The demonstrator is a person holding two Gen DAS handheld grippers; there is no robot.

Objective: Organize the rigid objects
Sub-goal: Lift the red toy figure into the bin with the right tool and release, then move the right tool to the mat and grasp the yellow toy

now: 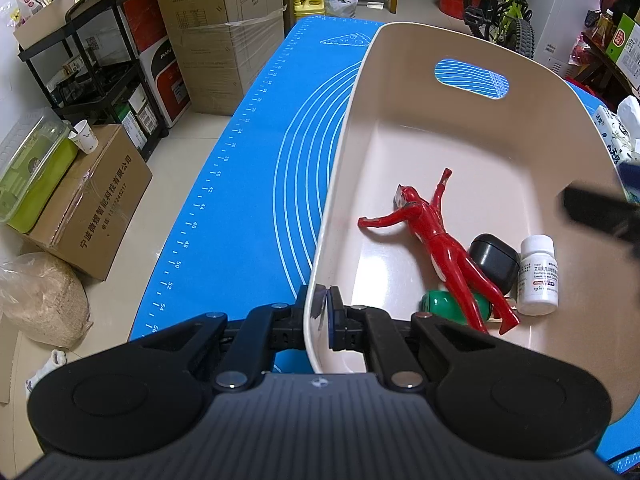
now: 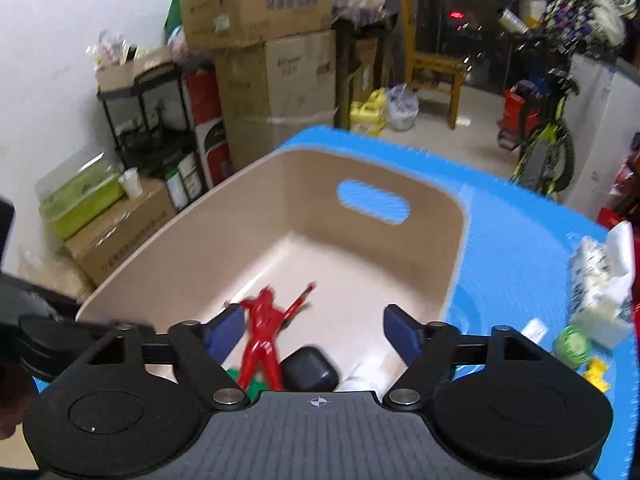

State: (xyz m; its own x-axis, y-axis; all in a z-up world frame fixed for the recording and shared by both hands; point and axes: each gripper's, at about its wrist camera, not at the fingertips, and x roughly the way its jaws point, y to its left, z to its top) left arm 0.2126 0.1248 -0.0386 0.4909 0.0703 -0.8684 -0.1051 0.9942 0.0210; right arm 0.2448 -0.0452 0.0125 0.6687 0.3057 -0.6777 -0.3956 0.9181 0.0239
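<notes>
A beige plastic bin (image 1: 460, 128) with an oval handle cut-out in its far wall stands on a blue silicone mat (image 1: 248, 184) that covers the desk. The left hand-held gripper (image 1: 323, 304) is pressed together on the bin's near-left rim, one pad outside the wall and one inside.

Inside the bin, going left to right in the left wrist view: a green rounded object (image 1: 448, 304) lies half hidden under the legs of a red toy figure (image 1: 432, 236), which lies flat with arms flung out, its head toward the far wall. Just right of the figure's legs sits a dark rounded case (image 1: 494, 260), and touching that case stands a white pill bottle (image 1: 538, 276), upright, with a printed label and a white cap. All four crowd the bin's near end; the far end of its floor is bare.

The right hand-held gripper (image 2: 314, 332) is spread wide above the bin's near end with nothing between its blue pads; its view is blurred.

Only the left wrist view shows the grip on the rim and the bottle's label. Only the right wrist view shows, right of the bin on the mat, a pack of tissues (image 2: 600, 284), a green roll (image 2: 574, 346) and a small yellow piece (image 2: 598, 372).
</notes>
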